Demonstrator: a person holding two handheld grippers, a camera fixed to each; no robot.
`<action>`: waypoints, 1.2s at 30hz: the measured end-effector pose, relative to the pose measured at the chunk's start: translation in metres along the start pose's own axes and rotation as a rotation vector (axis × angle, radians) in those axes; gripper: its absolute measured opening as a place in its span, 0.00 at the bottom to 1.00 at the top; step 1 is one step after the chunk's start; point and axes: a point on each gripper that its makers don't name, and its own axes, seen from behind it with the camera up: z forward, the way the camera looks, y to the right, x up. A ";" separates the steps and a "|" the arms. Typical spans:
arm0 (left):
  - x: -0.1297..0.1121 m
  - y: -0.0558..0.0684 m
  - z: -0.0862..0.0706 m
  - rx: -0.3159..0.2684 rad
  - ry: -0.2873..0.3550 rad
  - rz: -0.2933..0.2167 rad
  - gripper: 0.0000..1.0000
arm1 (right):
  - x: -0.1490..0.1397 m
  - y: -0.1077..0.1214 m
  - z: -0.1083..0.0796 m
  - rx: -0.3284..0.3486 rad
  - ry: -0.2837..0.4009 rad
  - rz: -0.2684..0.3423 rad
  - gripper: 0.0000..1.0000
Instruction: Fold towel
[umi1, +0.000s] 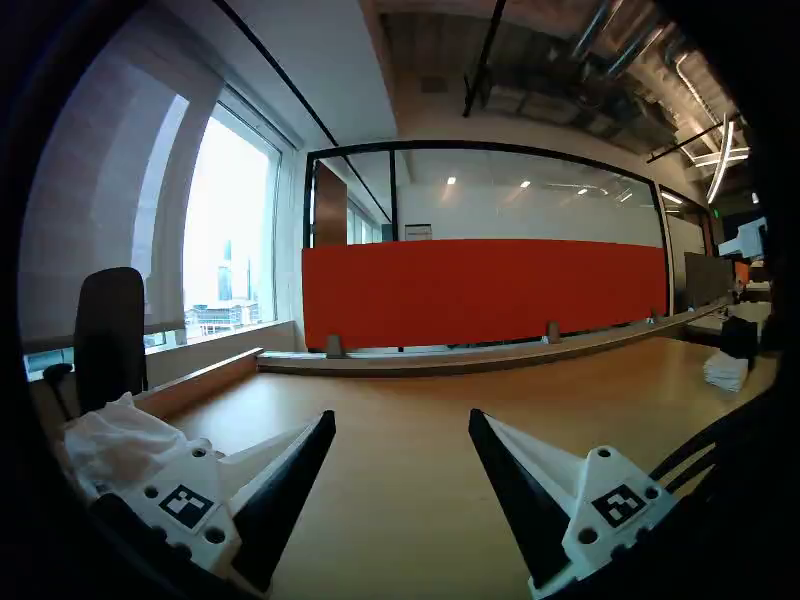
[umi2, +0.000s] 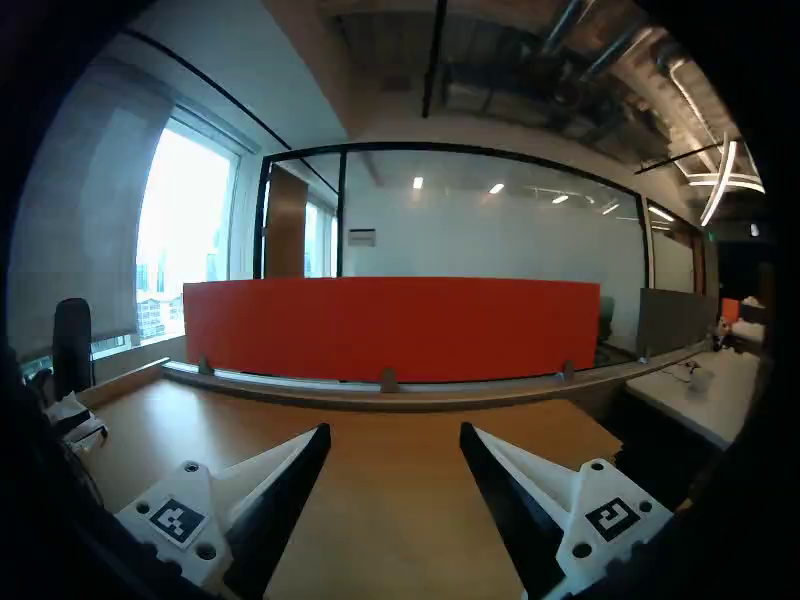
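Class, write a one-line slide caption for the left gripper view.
Open tool over a wooden desk, white bundle at left, orange divider ahead.

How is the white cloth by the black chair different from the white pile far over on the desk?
The white cloth is crumpled and lumpy; the white pile looks flat and neatly stacked. The cloth lies close beside the left gripper; the pile sits far off at the far end of the desk. Both are white.

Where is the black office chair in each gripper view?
Left gripper view: black chair at the left edge, beside the window.
Right gripper view: black chair at far left, below the window.
Shared landmark: the red divider panel across the middle.
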 end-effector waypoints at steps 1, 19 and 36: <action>-0.001 0.001 0.000 -0.001 0.001 0.001 0.99 | 0.000 0.000 0.000 0.000 0.000 0.001 1.00; -0.005 0.013 0.003 -0.014 0.015 0.015 0.99 | -0.015 -0.002 0.001 0.003 -0.005 -0.008 1.00; -0.018 0.014 0.006 -0.015 0.004 -0.006 0.99 | -0.014 0.000 -0.002 -0.002 -0.004 -0.012 1.00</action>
